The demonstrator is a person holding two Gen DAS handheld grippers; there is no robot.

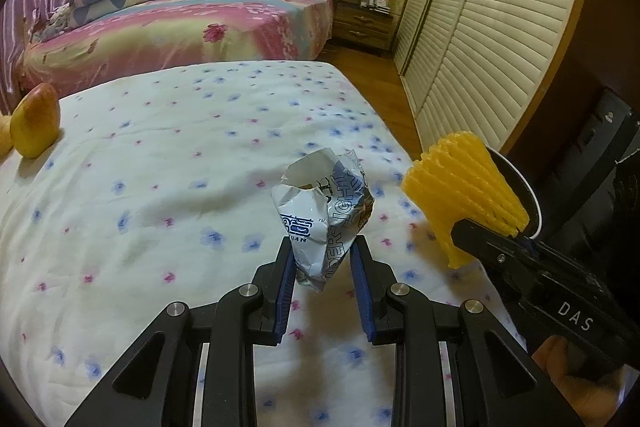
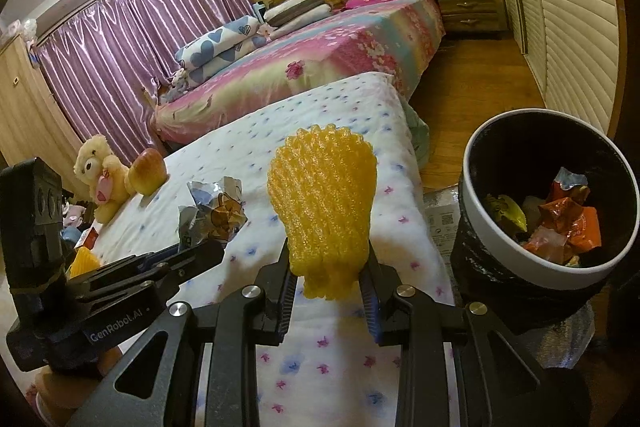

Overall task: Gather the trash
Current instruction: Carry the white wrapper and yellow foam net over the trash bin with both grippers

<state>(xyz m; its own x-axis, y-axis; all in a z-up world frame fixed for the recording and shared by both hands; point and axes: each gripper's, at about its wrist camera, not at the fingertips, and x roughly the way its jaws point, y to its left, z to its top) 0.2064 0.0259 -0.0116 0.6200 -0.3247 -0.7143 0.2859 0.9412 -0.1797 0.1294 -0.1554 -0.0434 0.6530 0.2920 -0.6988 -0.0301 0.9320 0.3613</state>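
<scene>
the white quilted bed cover with small blue and pink flower prints [image 1: 168, 187] spreads under and ahead of both pairs of fingers. off to the right of the right gripper [image 2: 330, 277] stands the round white-rimmed trash bin with a black liner [image 2: 480, 227], beside the bed's edge, with orange and yellow wrappers already inside. the right gripper's fingers are clamped on the lower end of the yellow foam fruit net [image 2: 324, 203], which stands upright above them, clear of the cover. just to their left, the left gripper [image 1: 324, 259] has its blue-padded fingers closed on the crumpled white and blue snack bag [image 1: 324, 211], its torn mouth pointing up; whether the bag's bottom touches the cover is hard to tell. far ahead and left of the fingers, a yellow-red pear-like fruit [image 2: 146, 171] rests on the cover beside a cream teddy bear [image 2: 100, 179].
</scene>
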